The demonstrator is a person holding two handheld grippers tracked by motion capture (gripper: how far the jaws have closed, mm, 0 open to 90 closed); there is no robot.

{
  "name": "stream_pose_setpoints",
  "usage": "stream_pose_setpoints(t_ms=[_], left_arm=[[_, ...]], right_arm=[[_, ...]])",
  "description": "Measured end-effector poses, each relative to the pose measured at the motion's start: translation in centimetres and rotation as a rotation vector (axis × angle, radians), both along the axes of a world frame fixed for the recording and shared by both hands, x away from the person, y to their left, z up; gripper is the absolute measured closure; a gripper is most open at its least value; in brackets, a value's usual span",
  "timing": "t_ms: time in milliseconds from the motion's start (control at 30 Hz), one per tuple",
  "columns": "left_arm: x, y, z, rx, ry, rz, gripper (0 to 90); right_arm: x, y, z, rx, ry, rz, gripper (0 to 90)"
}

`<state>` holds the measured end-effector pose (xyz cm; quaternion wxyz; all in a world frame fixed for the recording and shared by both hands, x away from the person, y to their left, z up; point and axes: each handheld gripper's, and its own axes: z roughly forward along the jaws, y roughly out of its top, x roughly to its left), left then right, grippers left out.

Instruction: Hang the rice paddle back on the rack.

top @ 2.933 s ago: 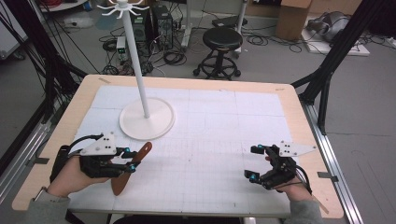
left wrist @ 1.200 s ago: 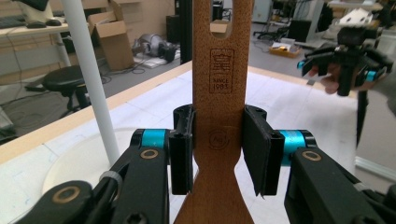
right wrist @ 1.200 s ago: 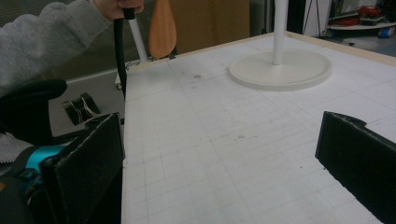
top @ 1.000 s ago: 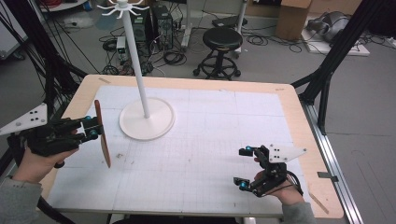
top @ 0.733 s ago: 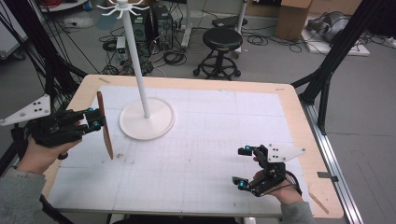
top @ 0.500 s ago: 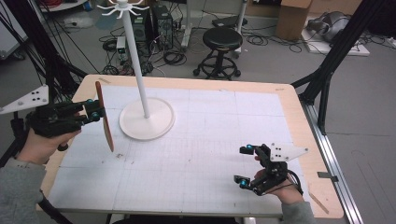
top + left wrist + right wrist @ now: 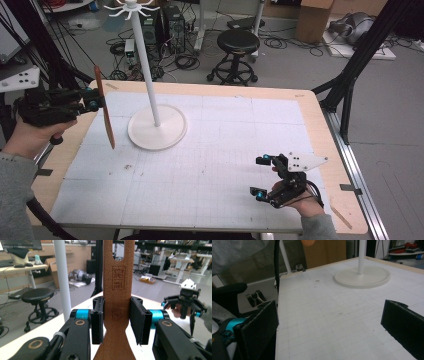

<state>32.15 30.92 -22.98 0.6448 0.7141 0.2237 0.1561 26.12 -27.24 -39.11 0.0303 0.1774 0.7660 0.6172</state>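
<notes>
A brown wooden spatula (image 7: 105, 116) with a slot near one end hangs upright above the table's left edge, left of the white stand. My left gripper (image 7: 93, 100) is shut on its neck; in the left gripper view both pads press the spatula (image 7: 116, 277) from either side. The white stand's pole (image 7: 145, 65) rises from a round base (image 7: 172, 135) and ends in hooks (image 7: 131, 8) at the top. My right gripper (image 7: 257, 176) rests low near the front right of the table, open, with nothing between its pads (image 7: 407, 326).
The white gridded mat (image 7: 220, 150) covers the wooden table (image 7: 320, 130). A black stool (image 7: 240, 42) and cables stand on the floor beyond the far edge. Black frame struts (image 7: 357, 60) rise at the right.
My left hand has lifted the spatula higher and carried it toward the far left, nearer the stand's height. The right hand has stayed where it was.
</notes>
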Motion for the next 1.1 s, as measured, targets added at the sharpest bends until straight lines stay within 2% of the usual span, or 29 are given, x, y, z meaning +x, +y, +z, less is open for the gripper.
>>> stream_pose_setpoints(t_ms=[200,400,833,1100], left_arm=[[1.1,-0.1,2.0,0.009,-0.003,0.023,65.1],[1.8,-1.0,3.9,0.019,-0.018,0.038,65.1],[4.4,-1.0,6.1,-0.004,0.013,0.068,65.1],[5.5,-1.6,7.1,0.000,0.027,0.084,65.1]], right_arm=[[0.0,-0.3,0.1,0.014,-0.004,-0.010,0.0],[0.0,-0.4,0.1,0.017,-0.005,-0.011,0.0],[0.4,-0.5,0.4,0.033,-0.009,-0.006,0.0],[0.2,-0.6,0.5,0.038,-0.008,-0.010,0.0]])
